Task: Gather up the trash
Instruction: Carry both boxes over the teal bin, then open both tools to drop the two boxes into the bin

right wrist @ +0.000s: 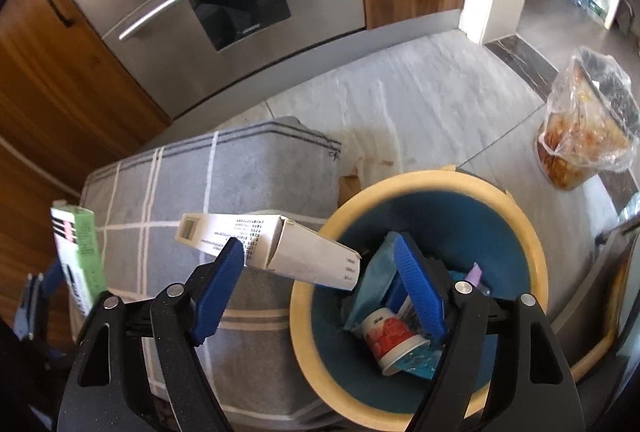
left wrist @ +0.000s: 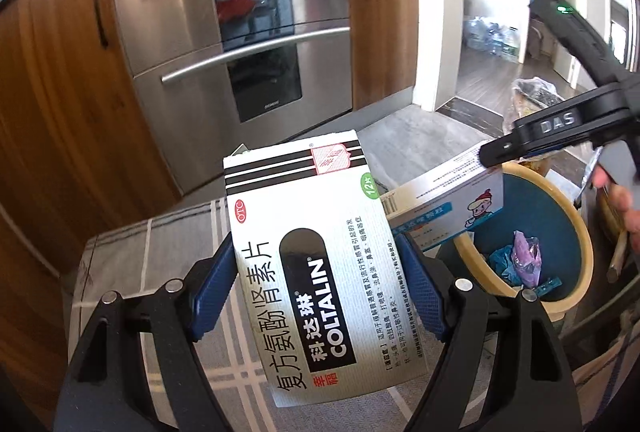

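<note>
— So, largest first: what takes up the far side?

— Stainless steel built-in ovens point(left wrist: 236, 32) with curved bar handles, set between brown wooden cabinet doors point(left wrist: 52, 104). The grey stone-look floor point(right wrist: 420, 104) runs from their base to an open doorway far right, and that stretch lies bare apart from a clear plastic bag of orange food scraps point(right wrist: 584, 136) standing well right.

— And nearer?

— A grey cloth-covered block with white check lines point(right wrist: 224, 176) sits left. Just beside its right edge stands the round bin with a cream rim and dark blue inside point(right wrist: 516, 212). It holds a red-and-white paper cup point(right wrist: 390, 340) on its side, a light blue wrapper point(right wrist: 376, 272) and a purple wrapper point(left wrist: 526, 252).

— The grippers?

— The left gripper point(left wrist: 320, 284) pinches a white COLTALIN medicine box with black stripes point(left wrist: 316, 244) by its two long edges, blue pads point(left wrist: 216, 284) pressed on both sides, above the checked cloth and left of the bin. The right gripper point(right wrist: 324, 284) is spread wide over the bin; a long white carton with an open end flap point(right wrist: 280, 252) hangs slanted across the near left rim, its printed blue-and-white face point(left wrist: 444, 204) visible from the left wrist. Its left pad overlaps the carton's edge; the right pad stands clear of it.
</note>
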